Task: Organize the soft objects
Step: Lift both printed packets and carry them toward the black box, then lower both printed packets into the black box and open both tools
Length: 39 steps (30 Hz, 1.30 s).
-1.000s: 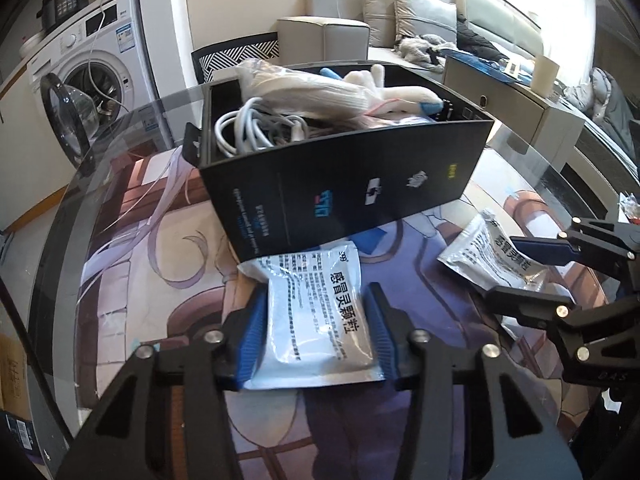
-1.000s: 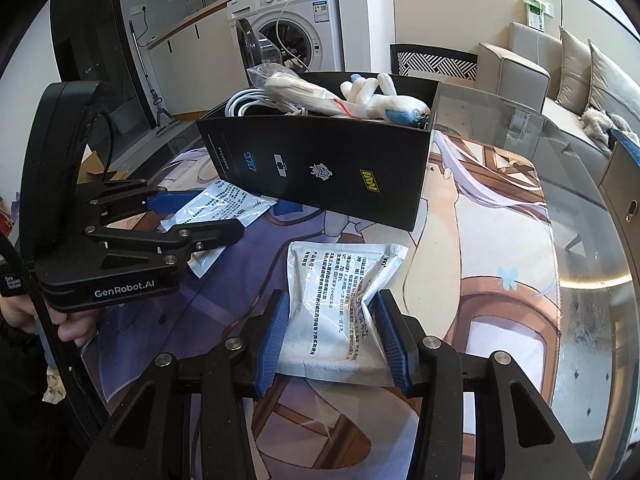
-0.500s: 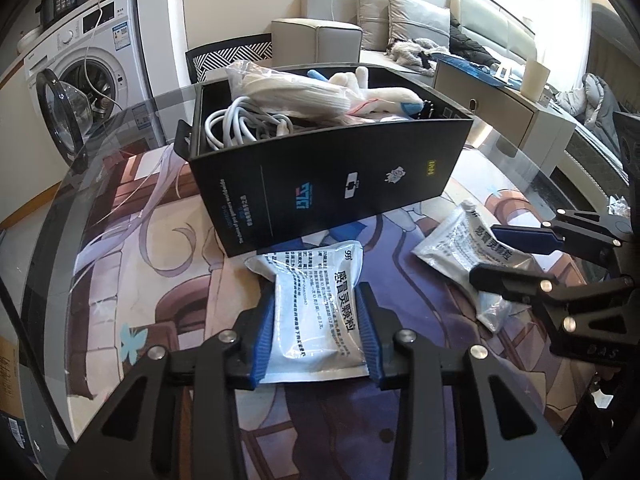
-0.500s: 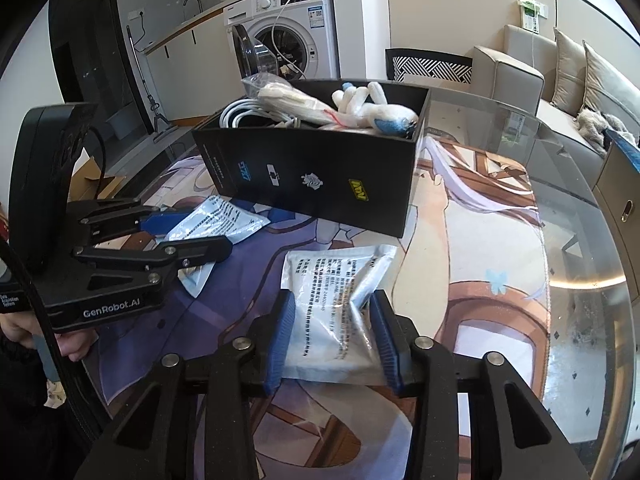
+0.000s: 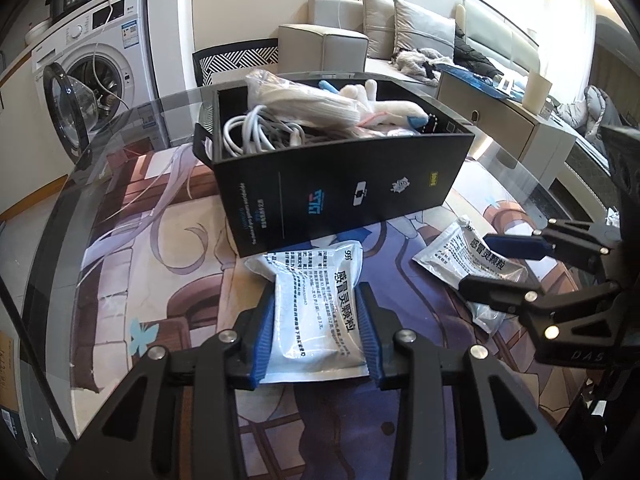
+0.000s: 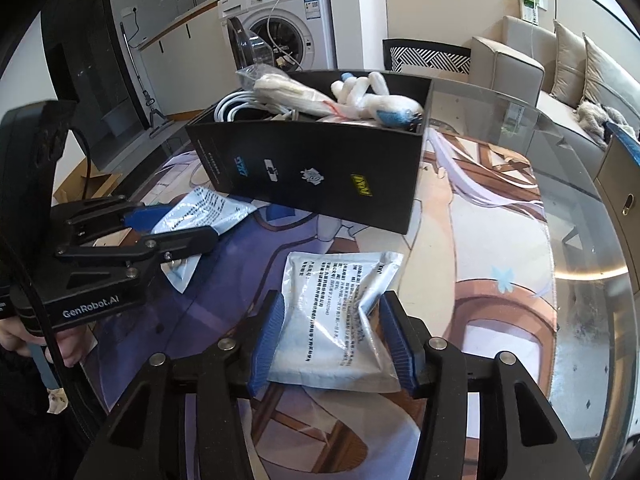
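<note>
On mat (image 5: 168, 280) — both grippers straddle white sachets.

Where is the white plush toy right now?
In both wrist views, the white plush toy lies inside the open black cardboard box, beside coiled white cables.

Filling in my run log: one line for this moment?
left gripper: grips packet | right gripper: just opened, astride second packet | box: behind
</note>
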Tool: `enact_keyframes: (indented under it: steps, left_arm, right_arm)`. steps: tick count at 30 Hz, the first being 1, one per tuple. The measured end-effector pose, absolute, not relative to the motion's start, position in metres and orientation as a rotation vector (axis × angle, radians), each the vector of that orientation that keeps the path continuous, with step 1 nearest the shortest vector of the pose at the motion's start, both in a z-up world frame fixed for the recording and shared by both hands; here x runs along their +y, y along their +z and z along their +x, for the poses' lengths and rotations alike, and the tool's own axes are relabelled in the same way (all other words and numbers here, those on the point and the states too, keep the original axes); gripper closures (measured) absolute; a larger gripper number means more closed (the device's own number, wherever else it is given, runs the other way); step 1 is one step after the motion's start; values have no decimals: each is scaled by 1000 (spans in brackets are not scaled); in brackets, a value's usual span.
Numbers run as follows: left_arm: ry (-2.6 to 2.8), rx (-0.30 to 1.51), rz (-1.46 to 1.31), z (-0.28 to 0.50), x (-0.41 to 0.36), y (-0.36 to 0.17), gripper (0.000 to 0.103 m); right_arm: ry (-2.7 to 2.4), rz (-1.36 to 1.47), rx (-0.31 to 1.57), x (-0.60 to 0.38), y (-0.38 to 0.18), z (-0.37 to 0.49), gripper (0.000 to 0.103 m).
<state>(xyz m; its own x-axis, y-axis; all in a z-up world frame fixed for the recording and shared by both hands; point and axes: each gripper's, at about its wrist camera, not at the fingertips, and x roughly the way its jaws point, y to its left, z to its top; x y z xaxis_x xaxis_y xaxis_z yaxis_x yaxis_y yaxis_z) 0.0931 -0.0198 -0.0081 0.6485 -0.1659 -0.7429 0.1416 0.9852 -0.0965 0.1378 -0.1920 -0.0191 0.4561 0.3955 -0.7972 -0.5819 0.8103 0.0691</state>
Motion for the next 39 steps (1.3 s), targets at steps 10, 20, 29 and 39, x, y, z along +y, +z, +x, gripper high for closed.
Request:
enact_keyframes:
  steps: [10,20,29,39]
  left_arm:
    - [-175,827,-50,90,-13,-2,66]
    - [-176,807,-71,83,-10,5,66]
    - [-181,777,-81,78,-7,15,66]
    - [-183,723,-96,77,-5,34,66]
  right_arm:
    - [600,-294,919,-178,-22,130,36]
    - [581,-326,905,-174,-22,127,59]
    - [588,-297,875,-181,-9,118,62]
    - [595,-259,784,-192,27,114,62]
